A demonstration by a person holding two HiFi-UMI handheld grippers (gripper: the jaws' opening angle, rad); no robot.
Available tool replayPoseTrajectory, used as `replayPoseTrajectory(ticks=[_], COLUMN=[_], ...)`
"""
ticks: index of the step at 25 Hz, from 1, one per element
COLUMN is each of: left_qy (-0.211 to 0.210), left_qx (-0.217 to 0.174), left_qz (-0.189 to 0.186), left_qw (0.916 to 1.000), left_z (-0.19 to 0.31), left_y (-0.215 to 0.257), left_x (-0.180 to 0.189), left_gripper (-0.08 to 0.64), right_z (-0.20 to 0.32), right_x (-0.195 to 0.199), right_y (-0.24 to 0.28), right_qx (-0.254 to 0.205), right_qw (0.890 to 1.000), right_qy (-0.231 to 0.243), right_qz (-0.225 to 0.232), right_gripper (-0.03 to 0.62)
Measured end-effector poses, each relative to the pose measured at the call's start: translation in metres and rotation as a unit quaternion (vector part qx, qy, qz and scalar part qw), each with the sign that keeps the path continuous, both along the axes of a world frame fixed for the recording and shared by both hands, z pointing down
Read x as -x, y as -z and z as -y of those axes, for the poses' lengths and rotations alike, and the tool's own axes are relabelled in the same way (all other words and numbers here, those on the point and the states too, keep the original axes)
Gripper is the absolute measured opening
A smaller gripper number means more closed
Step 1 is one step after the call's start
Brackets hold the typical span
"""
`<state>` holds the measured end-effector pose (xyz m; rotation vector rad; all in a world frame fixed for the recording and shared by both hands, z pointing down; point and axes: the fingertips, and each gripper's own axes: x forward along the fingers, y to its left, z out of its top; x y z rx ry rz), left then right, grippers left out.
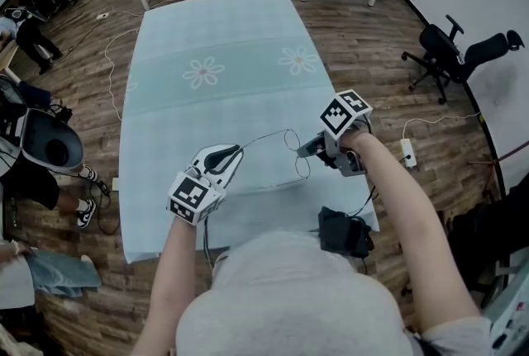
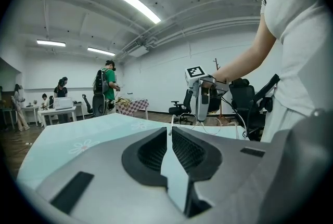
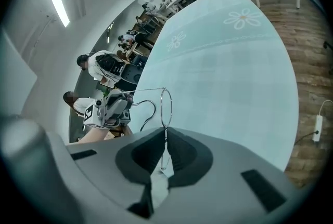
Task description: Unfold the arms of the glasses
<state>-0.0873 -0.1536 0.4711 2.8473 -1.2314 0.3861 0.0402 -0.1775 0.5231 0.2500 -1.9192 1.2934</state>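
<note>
Thin wire-framed glasses (image 1: 291, 131) hang between my two grippers, just above the pale blue tablecloth (image 1: 215, 40), near the table's front edge. My left gripper (image 1: 240, 149) is shut on the end of one thin arm; in the left gripper view the wire (image 2: 170, 127) rises from between the pads. My right gripper (image 1: 302, 151) is shut on the frame beside a lens ring (image 3: 161, 108), and the wire runs down between its pads (image 3: 165, 137). That arm stretches across to the left gripper (image 3: 117, 104). The other arm (image 3: 151, 109) hangs free with a curved tip.
A black pouch (image 1: 343, 232) lies at the table's front right corner. A power strip (image 1: 407, 152) and a black office chair (image 1: 450, 53) are on the wooden floor to the right. People and desks stand at the left and far end.
</note>
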Motion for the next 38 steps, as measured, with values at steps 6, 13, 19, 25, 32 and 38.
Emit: replayPoseTrajectory(ticks=[6,13,19,25,32,38], left_qy=[0.006,0.013,0.036,0.053,0.054,0.054], left_qx=[0.010,0.016,0.025,0.028,0.022,0.023], left_qz=[0.009,0.007,0.001,-0.009,-0.008,-0.004], left_qw=[0.9999,0.9998,0.9990,0.9981,0.9983,0.9983], left_z=[0.001,0.002,0.005,0.005,0.004,0.003], left_y=[-0.005,-0.010,-0.014,-0.014,-0.012,-0.013], left_x=[-0.004,0.003,0.012,0.023,0.017,0.009], left_gripper=[0.038,0.040,0.094,0.124,0.124,0.124], right_z=[0.003,0.005,0.011,0.013,0.012,0.013], right_x=[-0.003,0.001,-0.003,-0.005,-0.006,-0.006], right_y=[-0.005,-0.007,-0.011,-0.012,-0.014,-0.020], right_qx=[-0.002,-0.002,-0.003,-0.001,-0.001,-0.002], right_qw=[1.000,1.000,0.999,0.998,0.998,0.996], right_qy=[-0.011,-0.023,-0.046,-0.058,-0.063,-0.083], right_qz=[-0.007,-0.007,-0.014,-0.016,-0.016,-0.028], right_gripper=[0.018,0.018,0.018,0.018,0.018,0.018])
